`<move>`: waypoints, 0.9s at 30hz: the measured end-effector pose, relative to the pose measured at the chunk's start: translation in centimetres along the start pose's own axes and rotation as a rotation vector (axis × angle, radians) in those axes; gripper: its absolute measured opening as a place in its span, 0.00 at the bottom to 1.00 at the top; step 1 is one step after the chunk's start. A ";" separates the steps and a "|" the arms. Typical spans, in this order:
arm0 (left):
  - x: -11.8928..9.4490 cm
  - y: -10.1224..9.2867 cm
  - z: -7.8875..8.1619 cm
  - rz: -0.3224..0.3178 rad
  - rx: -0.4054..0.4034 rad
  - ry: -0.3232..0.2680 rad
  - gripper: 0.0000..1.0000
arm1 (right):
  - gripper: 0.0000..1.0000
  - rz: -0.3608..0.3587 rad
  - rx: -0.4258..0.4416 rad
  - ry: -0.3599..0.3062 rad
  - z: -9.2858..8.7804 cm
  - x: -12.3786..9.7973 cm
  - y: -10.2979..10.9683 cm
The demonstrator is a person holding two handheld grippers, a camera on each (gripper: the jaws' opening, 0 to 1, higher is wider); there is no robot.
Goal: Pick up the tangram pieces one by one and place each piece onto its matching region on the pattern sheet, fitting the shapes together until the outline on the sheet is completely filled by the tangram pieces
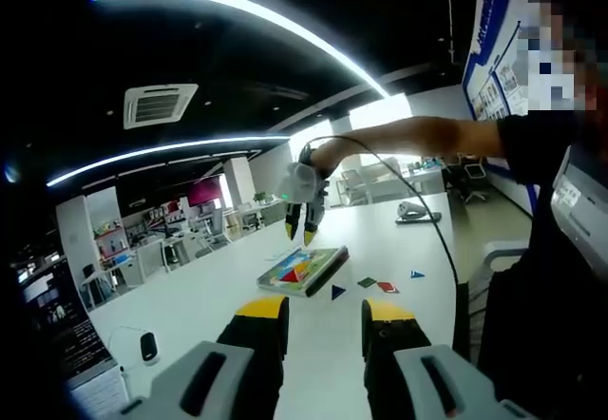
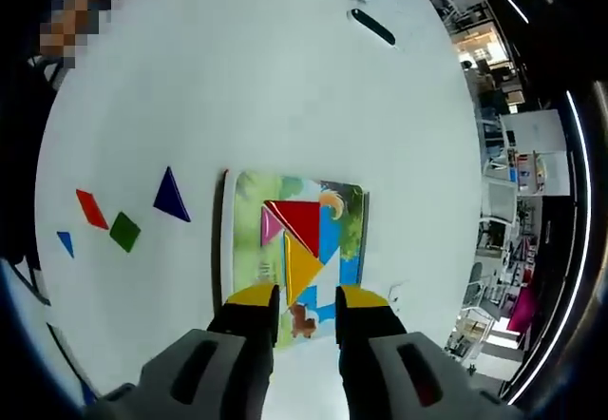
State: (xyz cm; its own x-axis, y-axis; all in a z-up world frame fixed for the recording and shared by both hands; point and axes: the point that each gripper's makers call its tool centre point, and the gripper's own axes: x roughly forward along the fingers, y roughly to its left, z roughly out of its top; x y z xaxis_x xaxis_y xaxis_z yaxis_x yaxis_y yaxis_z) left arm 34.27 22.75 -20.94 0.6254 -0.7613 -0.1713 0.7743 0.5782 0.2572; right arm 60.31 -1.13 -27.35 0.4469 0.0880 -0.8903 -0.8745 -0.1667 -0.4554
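Note:
The pattern sheet [image 2: 245,249] lies on a white table [image 2: 237,78]. On it lie a red triangle [image 2: 299,219], a yellow triangle [image 2: 302,270] and a small pink piece [image 2: 270,225], fitted together. My right gripper [image 2: 307,298] hovers over the sheet's near edge, open and holding nothing. Left of the sheet lie a dark blue triangle [image 2: 171,195], a green square [image 2: 124,231], a red parallelogram [image 2: 91,208] and a small blue triangle [image 2: 65,241]. My left gripper [image 1: 323,311] is open and held well back from the sheet [image 1: 304,270]; the right gripper [image 1: 302,235] hangs above it.
A black bar-shaped object [image 2: 372,27] lies far across the table. A small black device [image 1: 148,347] sits near the left table edge, and a grey object [image 1: 416,213] rests farther back. A black cable [image 1: 418,201] trails from the right gripper. A person [image 1: 541,249] stands at the right.

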 end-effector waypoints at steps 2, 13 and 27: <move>0.1 -0.1 0.0 -0.003 0.001 0.001 0.32 | 0.27 0.015 0.013 -0.002 -0.2 0.0 0.7; -0.1 0.1 -0.3 0.004 -0.008 0.000 0.32 | 0.38 0.107 0.157 -0.040 0.0 -0.9 4.5; 0.0 0.0 -0.3 0.001 -0.003 0.001 0.32 | 0.38 0.267 0.016 -0.072 1.3 -1.8 11.2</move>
State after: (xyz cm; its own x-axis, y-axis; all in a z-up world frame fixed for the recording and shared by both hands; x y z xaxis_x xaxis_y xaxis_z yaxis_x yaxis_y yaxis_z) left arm 34.28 22.78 -21.22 0.6261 -0.7604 -0.1725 0.7741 0.5796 0.2546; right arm 49.44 -1.85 -30.85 0.1861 0.1133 -0.9760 -0.9627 -0.1774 -0.2042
